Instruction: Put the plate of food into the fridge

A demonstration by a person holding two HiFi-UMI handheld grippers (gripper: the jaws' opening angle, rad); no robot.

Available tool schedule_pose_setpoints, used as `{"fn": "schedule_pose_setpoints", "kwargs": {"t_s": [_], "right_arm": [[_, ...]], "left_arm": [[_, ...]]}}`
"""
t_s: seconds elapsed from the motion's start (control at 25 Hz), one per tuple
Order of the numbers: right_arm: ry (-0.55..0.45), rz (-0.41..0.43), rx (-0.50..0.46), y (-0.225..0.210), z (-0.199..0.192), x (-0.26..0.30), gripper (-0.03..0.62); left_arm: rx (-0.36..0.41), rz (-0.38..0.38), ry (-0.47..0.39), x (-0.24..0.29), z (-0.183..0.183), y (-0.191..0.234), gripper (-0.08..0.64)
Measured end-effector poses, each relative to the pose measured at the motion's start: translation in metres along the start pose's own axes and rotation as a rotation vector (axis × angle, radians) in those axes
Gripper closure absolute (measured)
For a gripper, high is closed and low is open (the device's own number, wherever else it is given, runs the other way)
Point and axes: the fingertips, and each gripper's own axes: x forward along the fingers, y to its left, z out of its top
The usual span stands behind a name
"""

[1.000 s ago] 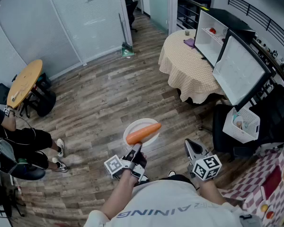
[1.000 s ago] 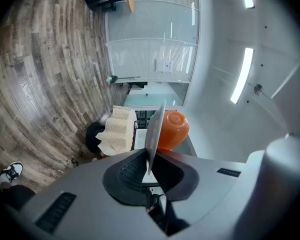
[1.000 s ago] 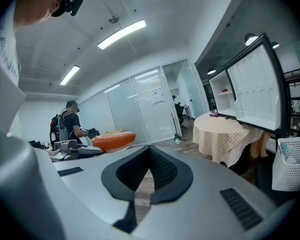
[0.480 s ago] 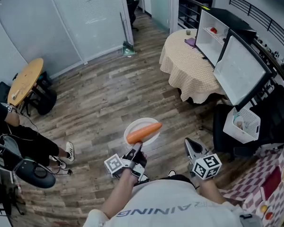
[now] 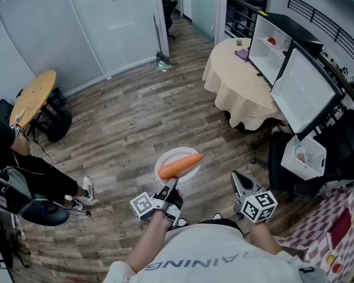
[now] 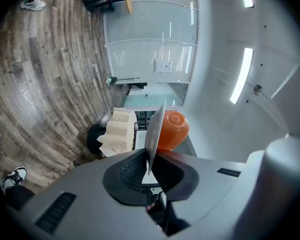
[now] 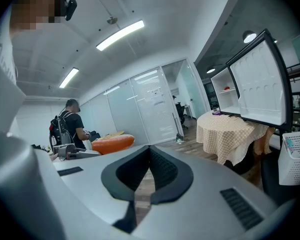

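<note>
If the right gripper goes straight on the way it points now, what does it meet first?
Nothing close. The right gripper points over floor toward the glass wall, left of the table; depth is unclear.

Left gripper (image 5: 171,183) clamped — right gripper (image 5: 236,178) shut

The head view looked steeply down from above onto the wooden floor (image 5: 124,128), with the left gripper (image 5: 172,184) and right gripper (image 5: 238,179) at its lower edge. Each gripper view sat close behind its own jaws, the left rolled sideways, the right nearly level. All three shared the cloth-covered worktop (image 5: 236,87).
</note>
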Motion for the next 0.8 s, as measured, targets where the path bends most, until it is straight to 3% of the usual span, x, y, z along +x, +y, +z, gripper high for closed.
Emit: {"fn": "schedule_pose_setpoints", "kwargs": {"t_s": [0.2, 0.36, 0.8], "right_arm": [[0.012, -0.047, 0.019, 0.012, -0.018, 0.002, 0.569], [0.036, -0.092, 0.035, 0.01, -0.029, 0.001, 0.571], [0.075, -0.04, 0.027, 0.012, -0.024, 0.06, 0.571]], "left_arm": [[0.05, 0.037, 0.029, -0.019, 0.017, 0.01, 0.529], [0.033, 0.037, 0.048, -0.025, 0.023, 0.015, 0.529], [0.017, 0.035, 0.067, 0.01, 0.047, 0.022, 0.529]]}}
